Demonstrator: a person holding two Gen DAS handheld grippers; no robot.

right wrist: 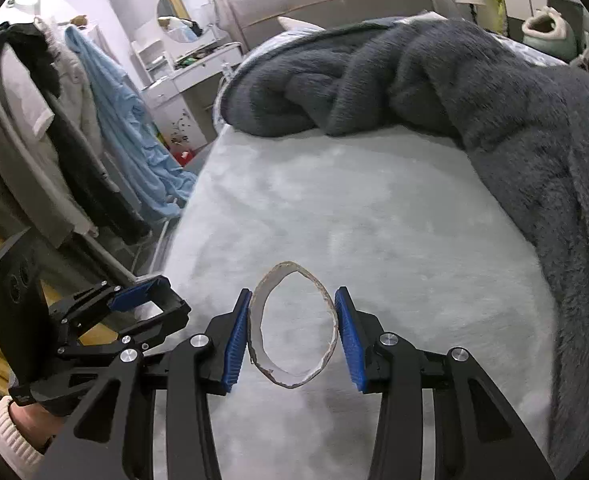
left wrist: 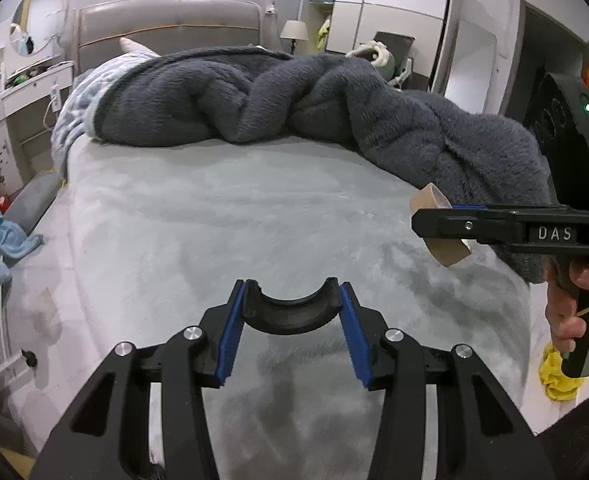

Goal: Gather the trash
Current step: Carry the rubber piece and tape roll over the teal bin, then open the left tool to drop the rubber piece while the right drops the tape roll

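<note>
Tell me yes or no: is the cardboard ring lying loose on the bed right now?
No: the right gripper has the squashed cardboard ring pinched between its blue pads, held above the grey bed sheet.

Blue-padded black left hand-held gripper (left wrist: 292, 300), brown cardboard ring (right wrist: 293, 328), pale grey bed (left wrist: 214, 216), dark grey blanket (left wrist: 294, 96).

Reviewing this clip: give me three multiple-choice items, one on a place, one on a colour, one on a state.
1. Where does the dark blanket lie?
A. piled at the bed's head and down one side
B. on the floor
C. on the clothes rack

2. What colour are the pads of the right tool?
A. red
B. blue
C. white

3. The cardboard ring is:
A. lying on the bed
B. squeezed oval in the right tool
C. in the left tool

Key: A, heaped by the headboard; B, blue pads show; B, ring pinched between pads.
</note>
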